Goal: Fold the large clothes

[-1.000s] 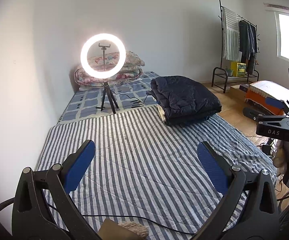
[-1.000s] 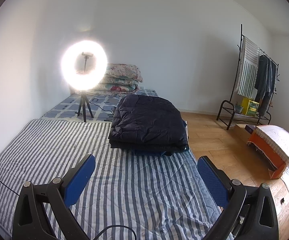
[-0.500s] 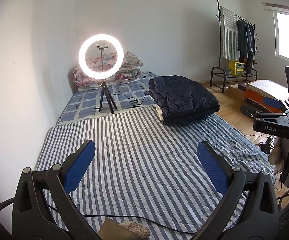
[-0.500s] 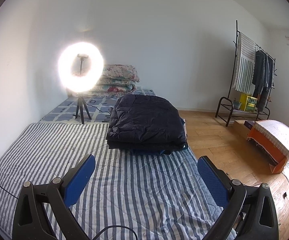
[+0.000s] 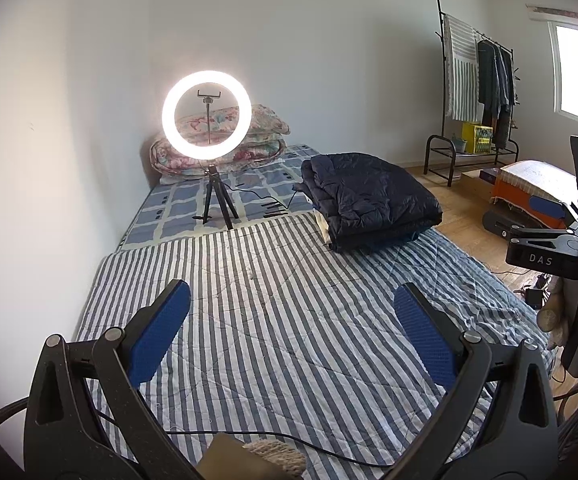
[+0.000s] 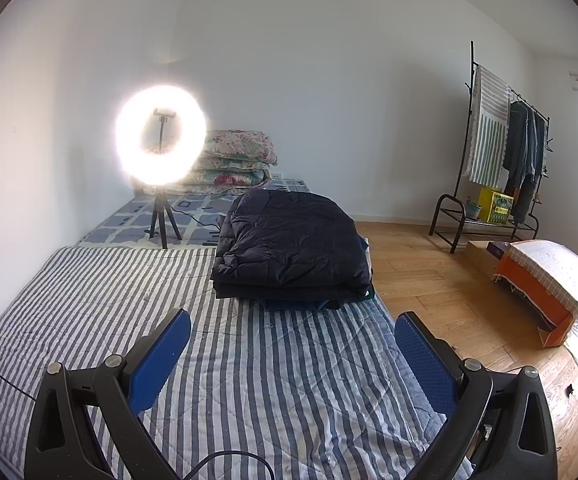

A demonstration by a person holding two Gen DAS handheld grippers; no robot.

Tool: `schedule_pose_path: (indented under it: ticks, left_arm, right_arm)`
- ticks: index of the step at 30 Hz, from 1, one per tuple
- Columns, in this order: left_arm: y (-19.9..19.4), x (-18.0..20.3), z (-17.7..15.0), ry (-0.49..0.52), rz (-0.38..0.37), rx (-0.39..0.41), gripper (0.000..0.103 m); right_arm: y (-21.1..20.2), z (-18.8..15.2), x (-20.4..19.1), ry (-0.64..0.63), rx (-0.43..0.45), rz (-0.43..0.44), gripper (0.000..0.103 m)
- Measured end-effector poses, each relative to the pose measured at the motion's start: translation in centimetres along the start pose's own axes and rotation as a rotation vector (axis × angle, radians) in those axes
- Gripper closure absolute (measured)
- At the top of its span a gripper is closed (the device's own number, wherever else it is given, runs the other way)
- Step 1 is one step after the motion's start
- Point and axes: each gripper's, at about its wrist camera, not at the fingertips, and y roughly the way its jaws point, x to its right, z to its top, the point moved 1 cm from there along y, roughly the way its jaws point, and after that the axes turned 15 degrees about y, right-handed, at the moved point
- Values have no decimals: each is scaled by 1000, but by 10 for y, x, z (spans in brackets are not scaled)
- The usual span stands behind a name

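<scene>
A dark navy puffer jacket (image 5: 373,200) lies folded on top of a small pile of clothes at the far right of the striped quilt (image 5: 289,320); it also shows in the right wrist view (image 6: 293,248) on the quilt (image 6: 273,380). My left gripper (image 5: 292,298) is open and empty, held above the near part of the quilt, well short of the jacket. My right gripper (image 6: 292,326) is open and empty, just in front of the pile. Its body (image 5: 545,248) shows at the right edge of the left wrist view.
A lit ring light on a tripod (image 5: 208,114) stands on the blue patterned mattress, with folded floral quilts (image 6: 233,164) behind it. A clothes rack (image 6: 501,152) and an orange box (image 6: 549,284) stand on the wooden floor at right. A black cable (image 5: 249,436) crosses the near quilt.
Both views have drifted slightly; the jacket pile and ring light sit a little further left and lower in frame. Both grippers stay open and empty.
</scene>
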Motion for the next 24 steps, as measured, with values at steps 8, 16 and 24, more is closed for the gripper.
schedule_pose_path:
  ticks: [8,16,24]
  left_arm:
    - [-2,1,3,-13,2,-3,0]
    - [-5,2,3,-24,0,-1,0]
    - [-5,2,3,-27,1,-2,0]
  right_arm:
    - [-2,-1,-3,-12,4,-3,0]
    - [-3,0,-6,-21,8,-4,0]
    - [-2,0,-8,-25,4,-3,0]
